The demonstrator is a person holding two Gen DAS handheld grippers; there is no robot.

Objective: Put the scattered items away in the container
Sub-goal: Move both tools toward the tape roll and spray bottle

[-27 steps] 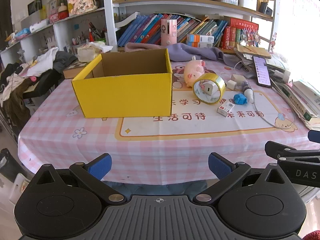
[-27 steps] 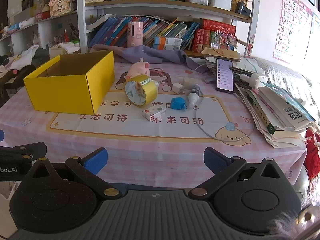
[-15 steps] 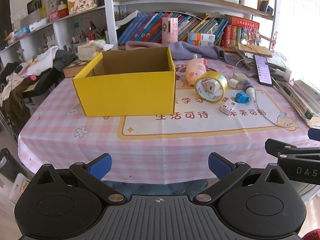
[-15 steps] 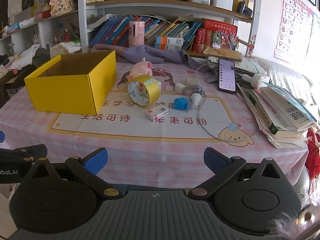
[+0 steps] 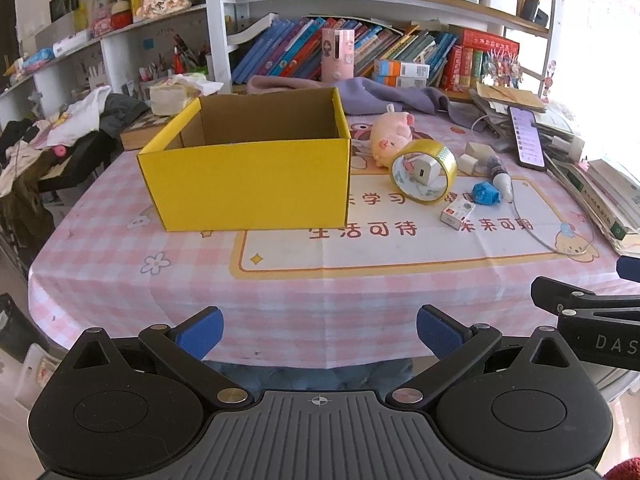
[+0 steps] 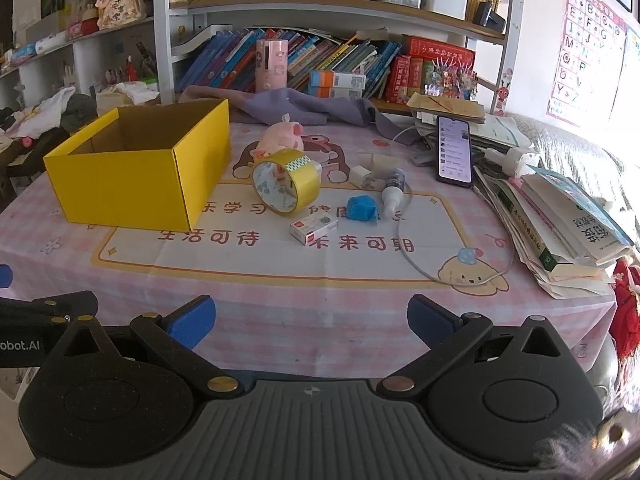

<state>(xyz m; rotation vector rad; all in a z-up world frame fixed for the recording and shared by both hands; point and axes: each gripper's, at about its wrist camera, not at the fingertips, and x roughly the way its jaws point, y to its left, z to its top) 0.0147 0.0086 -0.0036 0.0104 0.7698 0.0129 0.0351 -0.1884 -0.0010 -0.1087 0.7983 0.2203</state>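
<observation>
- Left gripper (image 5: 318, 330): jaws spread wide, nothing btwn them; hangs over the near table edge, tilted down toward the pink checked cloth (image 5: 120, 248).
- Right gripper (image 6: 311, 320): also released, jaws wide, empty; same near edge, just right of the left one. Its arm shows at the right rim of the left wrist view.
- Yellow box (image 5: 248, 178): open top, upright, ahead of the left gripper & slightly to its left; ahead-left of the right gripper. Inside looks empty as far as visible.
- Tape roll (image 6: 287, 187): stands on edge just right of the box, straight ahead of the right gripper, ahead-right of the left.
- Pink pig plush (image 6: 282, 140): behind the tape, further from both grippers.
- Small white/red box (image 6: 314, 229): lies flat, nearer the right gripper than the tape, just right of it.
- Blue crumpled item (image 6: 362, 209): beside the small box, further right.
- Small bottle (image 6: 392, 190) lying down, touching or nearly touching the blue item; white charger plug (image 6: 362, 177) just behind.
- White cable (image 6: 440, 276) curls ahead-right of the right gripper.
- Phone (image 6: 454, 154) & book pile (image 6: 560, 224) far right; shelves behind.
</observation>
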